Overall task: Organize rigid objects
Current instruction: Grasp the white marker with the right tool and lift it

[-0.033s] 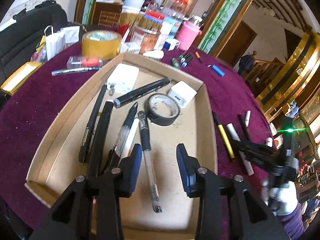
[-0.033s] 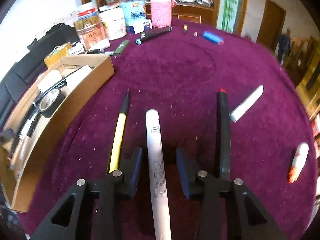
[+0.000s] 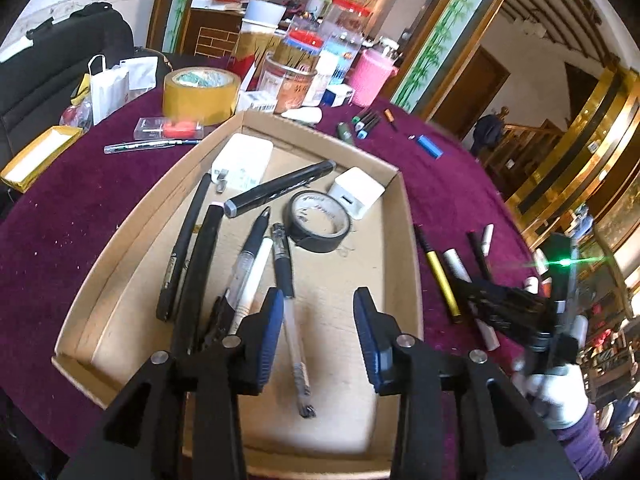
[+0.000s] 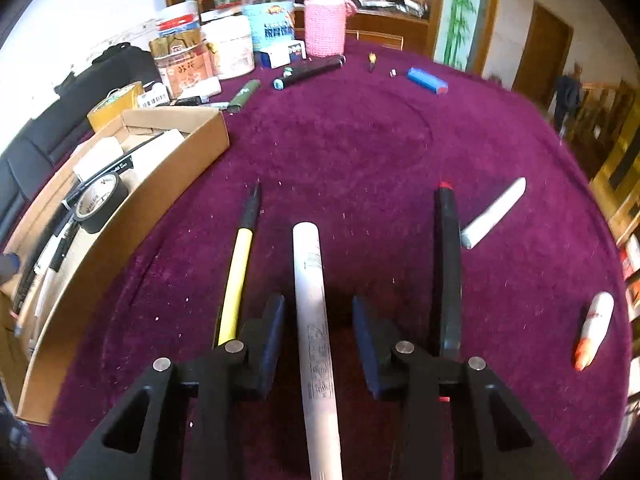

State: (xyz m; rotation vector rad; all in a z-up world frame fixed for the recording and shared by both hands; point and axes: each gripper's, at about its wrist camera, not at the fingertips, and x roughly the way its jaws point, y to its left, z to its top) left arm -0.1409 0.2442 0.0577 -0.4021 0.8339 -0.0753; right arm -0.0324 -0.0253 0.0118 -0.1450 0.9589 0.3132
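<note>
The left gripper hangs over the cardboard tray with its jaws apart and pressing on nothing; a clear pen lies in the tray just inside the left jaw, more pens lie left of the jaws, and a roll of black tape sits ahead of them. The right gripper is low over the purple cloth, jaws apart and straddling a white pen that neither pad touches. A yellow pen lies just outside the left jaw, a black pen just outside the right, and the tray well off to the left.
</note>
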